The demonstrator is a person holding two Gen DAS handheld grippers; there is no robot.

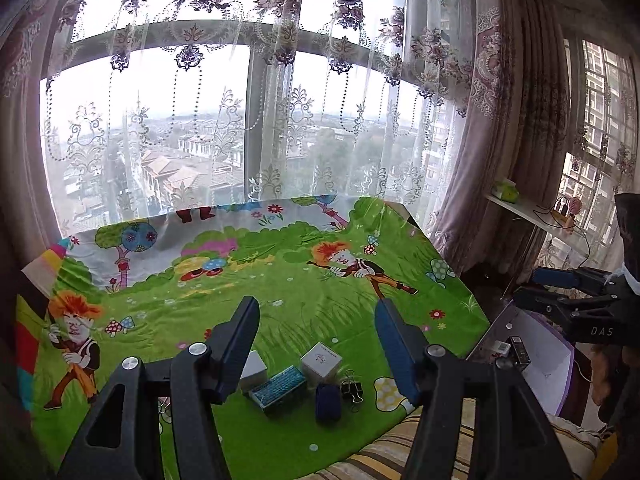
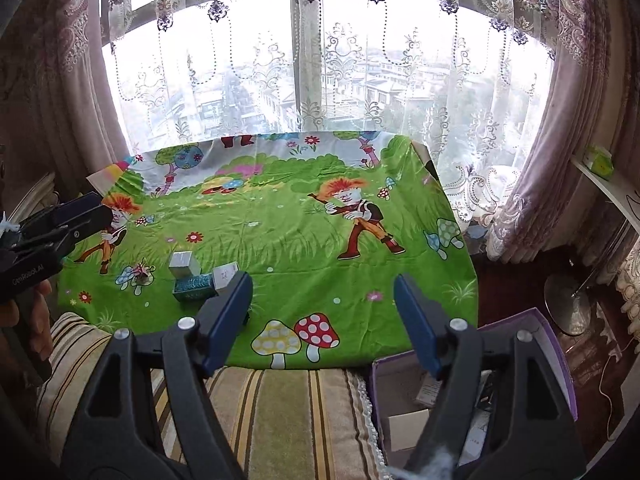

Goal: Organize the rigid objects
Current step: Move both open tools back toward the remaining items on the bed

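Both hand-held grippers empty, jaws apart, above the table.
Purple box (image 2: 472, 400) sits under right hand-held gripper (image 2: 324, 316); teal box (image 1: 279, 390) lies just ahead of left hand-held gripper (image 1: 318, 344), long axis slanting up-right, left nearer.

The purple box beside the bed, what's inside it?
Inside the purple box lie a few small packets and a small dark box. The right gripper covers part of it, so the rest can't be seen.
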